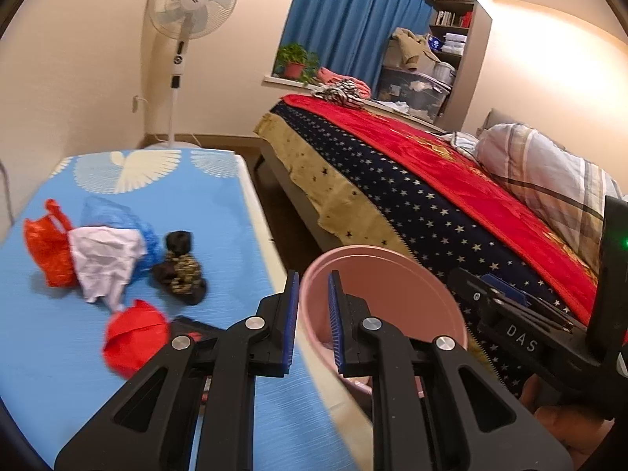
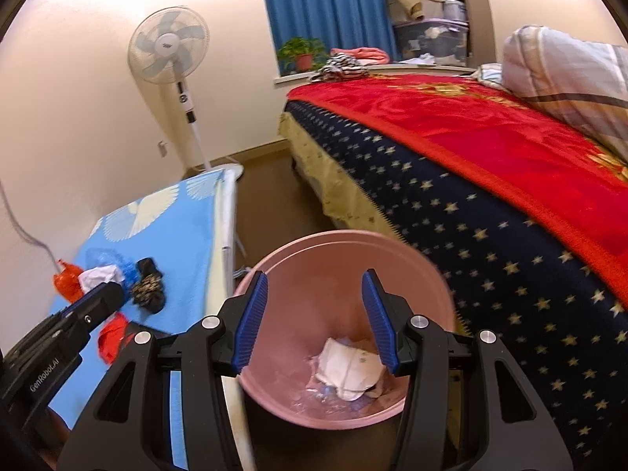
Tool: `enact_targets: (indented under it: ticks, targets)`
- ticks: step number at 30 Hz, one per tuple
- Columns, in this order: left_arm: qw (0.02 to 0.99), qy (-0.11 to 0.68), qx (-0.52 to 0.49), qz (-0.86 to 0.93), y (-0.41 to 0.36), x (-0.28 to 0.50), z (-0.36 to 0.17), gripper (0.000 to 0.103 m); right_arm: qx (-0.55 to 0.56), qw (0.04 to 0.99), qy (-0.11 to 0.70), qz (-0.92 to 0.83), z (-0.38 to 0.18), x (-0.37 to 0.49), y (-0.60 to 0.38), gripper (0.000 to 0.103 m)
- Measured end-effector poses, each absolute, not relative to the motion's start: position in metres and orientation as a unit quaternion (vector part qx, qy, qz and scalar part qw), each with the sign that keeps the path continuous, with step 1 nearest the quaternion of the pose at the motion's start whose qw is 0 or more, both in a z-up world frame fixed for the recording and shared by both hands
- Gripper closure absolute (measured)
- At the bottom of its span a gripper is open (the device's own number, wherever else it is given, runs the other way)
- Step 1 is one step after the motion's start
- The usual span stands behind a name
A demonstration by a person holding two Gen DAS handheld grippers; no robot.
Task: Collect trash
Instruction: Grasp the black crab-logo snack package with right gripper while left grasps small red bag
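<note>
While the round pink plastic bin (image 2: 345,263) stands on the floor in the gap between the blue-topped table with the white fan pattern (image 1: 204,212) and the bed under a red blanket and a navy star-print cover (image 2: 490,165), the right gripper (image 2: 314,318) hangs over its mouth with its blue-padded jaws spread apart and nothing between them. Down in the bin's bottom lies a crumpled white paper wad (image 2: 349,369) on some clear plastic scraps. The left gripper (image 1: 312,322) sits above the table's near edge, its jaws standing a narrow slot apart and empty, with the bin's rim (image 1: 310,271) showing through that slot in the left wrist view. The rest of the trash lies on the table: an orange-red plastic bag (image 1: 49,247) at the far left, touching a crumpled white sheet of paper (image 1: 104,263), with a thin blue plastic bag (image 1: 114,212) behind and partly under that paper. Just beside the paper is a dark black-and-gold patterned bundle (image 1: 180,267), and nearer the left gripper lies a bright red crumpled bag (image 1: 131,333), next to a flat black object (image 1: 196,327) that is partly hidden by the gripper's linkage. A white pedestal fan (image 1: 192,4) stands by the wall beyond the table's far end.
</note>
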State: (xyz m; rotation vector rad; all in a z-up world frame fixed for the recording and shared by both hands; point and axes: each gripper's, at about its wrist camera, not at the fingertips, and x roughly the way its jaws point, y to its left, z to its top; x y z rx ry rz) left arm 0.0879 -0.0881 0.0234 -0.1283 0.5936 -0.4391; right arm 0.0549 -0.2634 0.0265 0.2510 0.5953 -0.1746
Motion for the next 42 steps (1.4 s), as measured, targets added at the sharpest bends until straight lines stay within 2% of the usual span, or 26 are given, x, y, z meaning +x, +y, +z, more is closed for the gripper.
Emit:
enact_targets:
  ticks: [14,21,29,35,42]
  targets:
    - [0.945,0.288,-0.091,-0.123,-0.008,0.081,0.021,0.088,0.113,0.938,0.327,0.022,0.005,0.079,-0.186,0.052]
    - [0.947,0.295,-0.112,-0.065,0.035,0.085,0.011,0.088,0.104,0.921,0.366,0.086,-0.020,0.095,-0.139,0.027]
    - [0.945,0.301,-0.125,-0.030,0.058,0.088,0.002,0.088,0.110,0.898,0.409,0.115,-0.044,0.112,-0.111,0.020]
    - [0.943,0.303,-0.134,-0.024,0.064,0.092,-0.002,0.088,0.095,0.887,0.436,0.121,-0.058,0.121,-0.096,0.020]
    - [0.941,0.308,-0.139,-0.025,0.062,0.095,-0.008,0.088,0.090,0.886,0.436,0.127,-0.060,0.118,-0.099,0.038]
